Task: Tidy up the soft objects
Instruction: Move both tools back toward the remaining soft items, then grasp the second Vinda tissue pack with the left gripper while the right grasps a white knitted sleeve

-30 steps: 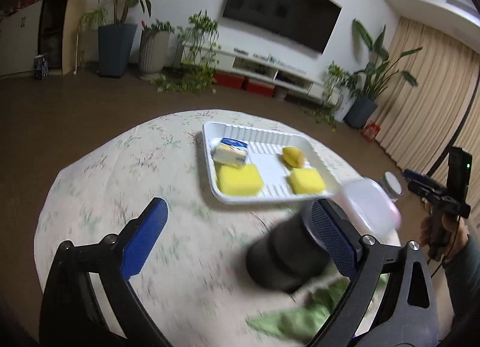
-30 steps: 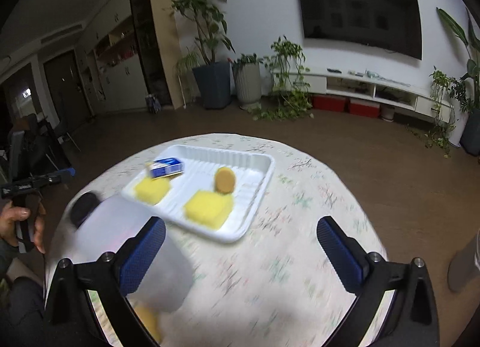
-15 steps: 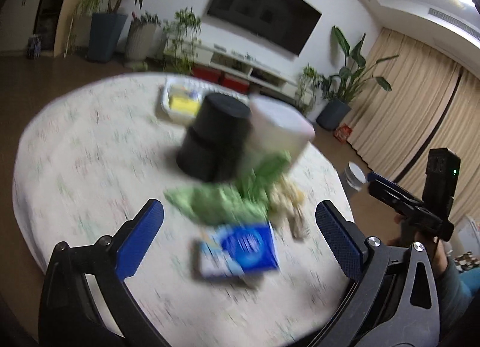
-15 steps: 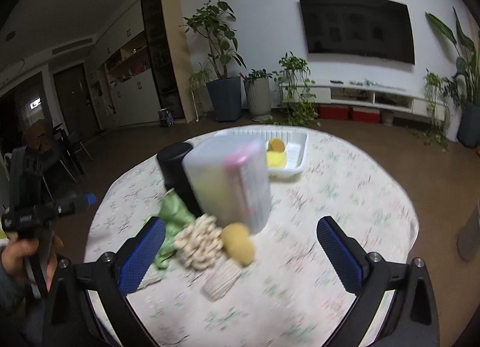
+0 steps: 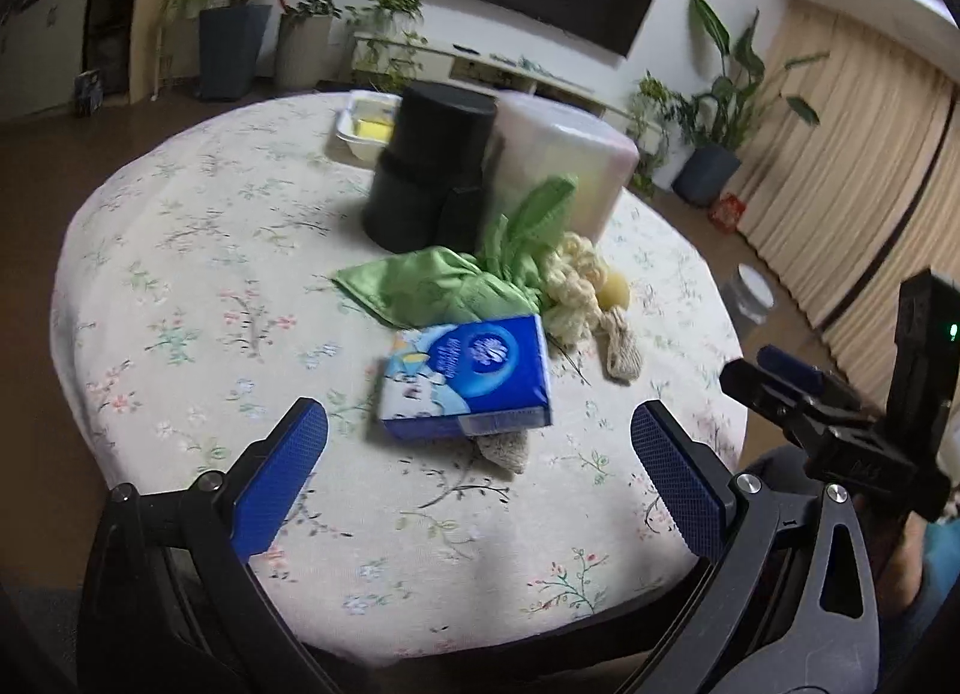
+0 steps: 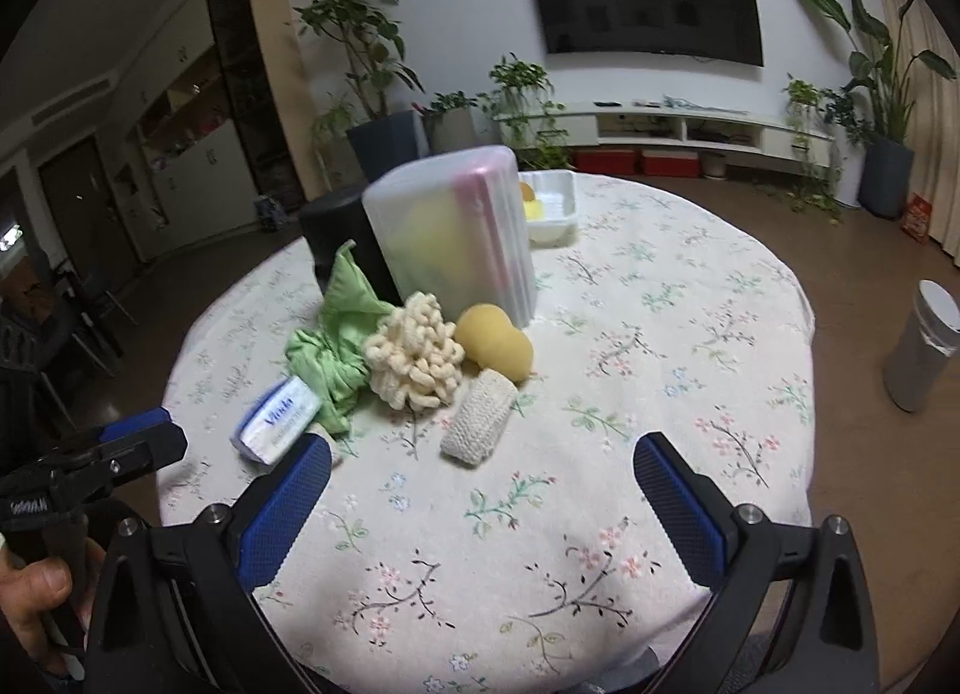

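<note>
A blue tissue pack (image 5: 465, 385) lies on the round floral table (image 5: 198, 250), just ahead of my open, empty left gripper (image 5: 480, 478). Behind it lie a green cloth (image 5: 444, 274), a cream knitted scrubber (image 5: 576, 286), a yellow sponge (image 5: 615, 292) and a beige knitted pad (image 5: 621, 349). In the right wrist view my right gripper (image 6: 480, 493) is open and empty near the table's front edge, with the beige pad (image 6: 480, 424), cream scrubber (image 6: 414, 358), yellow sponge (image 6: 495, 340), green cloth (image 6: 336, 346) and tissue pack (image 6: 276, 421) ahead.
A black cylinder (image 5: 429, 166) and a translucent plastic container (image 6: 456, 232) stand behind the pile. A white tray (image 6: 552, 208) holding yellow sponges sits at the table's far side. A grey bin (image 6: 921, 346) stands on the floor at the right.
Both grippers have pulled back from the tray toward the near table edge. The pile of soft objects now lies in front of them; both stay open.
</note>
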The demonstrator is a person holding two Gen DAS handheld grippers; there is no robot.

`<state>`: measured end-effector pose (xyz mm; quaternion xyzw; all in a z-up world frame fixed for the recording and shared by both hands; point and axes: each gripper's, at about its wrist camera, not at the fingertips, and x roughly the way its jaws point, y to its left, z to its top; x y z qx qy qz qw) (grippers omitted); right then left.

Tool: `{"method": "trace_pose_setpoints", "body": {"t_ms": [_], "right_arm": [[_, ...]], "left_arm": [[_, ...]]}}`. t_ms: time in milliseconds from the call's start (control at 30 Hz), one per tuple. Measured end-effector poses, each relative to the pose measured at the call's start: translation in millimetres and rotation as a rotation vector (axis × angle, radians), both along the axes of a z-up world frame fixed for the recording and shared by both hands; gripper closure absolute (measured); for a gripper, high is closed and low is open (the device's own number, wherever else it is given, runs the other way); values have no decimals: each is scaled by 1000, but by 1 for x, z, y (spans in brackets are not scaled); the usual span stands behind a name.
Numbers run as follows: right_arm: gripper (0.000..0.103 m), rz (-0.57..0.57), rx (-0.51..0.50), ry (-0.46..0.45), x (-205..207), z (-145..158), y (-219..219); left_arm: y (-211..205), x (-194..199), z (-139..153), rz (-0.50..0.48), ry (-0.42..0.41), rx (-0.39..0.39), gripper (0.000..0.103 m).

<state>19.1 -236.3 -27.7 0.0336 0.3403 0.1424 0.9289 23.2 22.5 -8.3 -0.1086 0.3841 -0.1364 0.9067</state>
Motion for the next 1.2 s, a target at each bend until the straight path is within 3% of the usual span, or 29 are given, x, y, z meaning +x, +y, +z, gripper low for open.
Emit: {"method": "trace_pose_setpoints", "body": {"t_ms": [200, 533, 800, 1100, 1167, 1200], "right_arm": [[0, -26, -7, 90, 11, -11, -1], [0, -11, -103, 88, 30, -16, 20], [6, -49, -83, 147, 43, -26, 15], [10, -16, -73, 179, 47, -34, 23], [11, -12, -66, 187, 49, -36, 24], [11, -12, -60, 190, 49, -36, 24]], "left_arm": [[-9, 13, -6, -12, 18, 14, 0], [-7, 32, -18, 13, 72, 27, 0], [-10, 44, -26, 7, 118, 8, 0], [-5, 45, -31, 19, 132, -23, 2], [-2, 45, -33, 20, 135, -35, 8], [-2, 45, -34, 18, 138, -36, 17]]}}
